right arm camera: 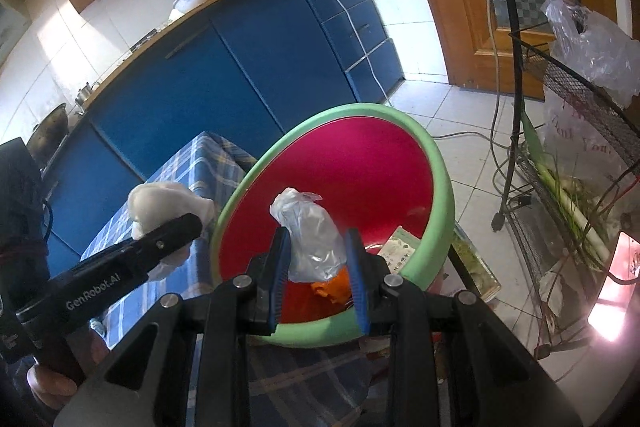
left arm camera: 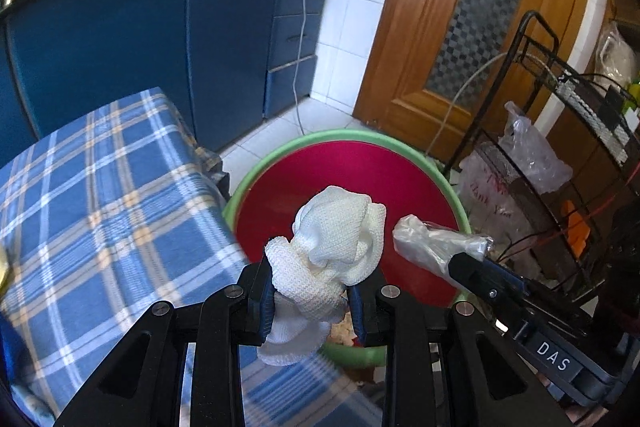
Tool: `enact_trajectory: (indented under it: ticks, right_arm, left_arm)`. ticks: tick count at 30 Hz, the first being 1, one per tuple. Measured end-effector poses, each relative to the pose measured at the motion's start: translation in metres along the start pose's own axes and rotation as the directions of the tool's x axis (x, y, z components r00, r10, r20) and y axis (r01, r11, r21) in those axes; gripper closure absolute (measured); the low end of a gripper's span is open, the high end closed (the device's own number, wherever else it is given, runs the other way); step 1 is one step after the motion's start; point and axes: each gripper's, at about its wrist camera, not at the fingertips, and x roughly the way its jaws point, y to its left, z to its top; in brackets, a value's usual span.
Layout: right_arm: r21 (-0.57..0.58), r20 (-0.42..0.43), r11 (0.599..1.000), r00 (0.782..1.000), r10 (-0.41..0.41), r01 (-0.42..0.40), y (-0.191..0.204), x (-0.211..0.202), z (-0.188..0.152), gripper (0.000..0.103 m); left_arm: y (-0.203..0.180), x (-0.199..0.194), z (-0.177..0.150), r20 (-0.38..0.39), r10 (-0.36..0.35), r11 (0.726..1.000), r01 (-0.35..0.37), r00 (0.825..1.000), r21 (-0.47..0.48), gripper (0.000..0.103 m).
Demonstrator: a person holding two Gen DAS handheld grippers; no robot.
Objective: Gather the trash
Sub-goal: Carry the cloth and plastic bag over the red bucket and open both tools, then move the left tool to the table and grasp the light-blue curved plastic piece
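Both tools loaded, both over the bin [left arm camera: 276, 157].

Left gripper [left arm camera: 312, 301] is clenched on a wad of white knit cloth [left arm camera: 336, 247]. Most of the wad bulges out past the fingertips, a tail droops below the jaws. It hangs above the near-left part of the bin, close to the edge of the checked table [left arm camera: 100, 195].

Right gripper [right arm camera: 318, 279] is clamped on a crumpled clear plastic bag [right arm camera: 310, 235]. Blue pads [right arm camera: 282, 279] pinch its lower half, the top pokes up free. In the right view it sits right over the red interior, so I judge a drop from here would land inside.

Bin has a green rim, red inside. It stands on the floor between the table and the wire rack [right arm camera: 568, 131]. Already in it: something orange [right arm camera: 334, 287] and a printed packet [right arm camera: 400, 247].

My read: I hold both pieces side by side over the opening so they can go in together, no second trip. The cloth is nearer the rim than the bag, so I'd shift left inward before letting go. The tail could snag a finger on release.
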Motion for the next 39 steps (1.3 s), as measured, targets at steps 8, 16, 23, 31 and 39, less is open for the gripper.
enact_trajectory:
  ticks: [8, 16, 23, 31, 39]
  right_arm:
    - [0.027, -0.016, 0.999, 1.000, 0.019, -0.019, -0.010, 0.010, 0.000, 0.067]
    - [0.033, -0.010, 0.999, 1.000, 0.028, -0.028, -0.010, 0.007, -0.001, 0.066]
    - [0.021, 0.007, 0.999, 0.999, 0.036, -0.036, 0.000, -0.007, -0.002, 0.062]
    - [-0.018, 0.023, 0.998, 0.998, 0.055, -0.055, 0.017, -0.026, -0.005, 0.062]
    - [-0.060, 0.031, 0.995, 0.997, 0.076, -0.074, 0.038, -0.042, -0.012, 0.059]
  left_arm:
    - [-0.004, 0.006, 0.000, 0.003, 0.009, 1.000, -0.009, 1.000, 0.017, 0.045]
    - [0.006, -0.001, 0.000, 0.010, 0.032, 0.999, -0.032, 0.999, -0.027, 0.044]
    - [0.012, -0.030, -0.005, 0.068, 0.067, 0.997, -0.063, 0.995, -0.050, 0.044]
    - [0.038, -0.072, -0.016, 0.107, 0.133, 0.983, -0.118, 0.985, -0.139, 0.044]
    - [0.071, -0.109, -0.036, 0.109, 0.226, 0.957, -0.200, 0.968, -0.211, 0.043]
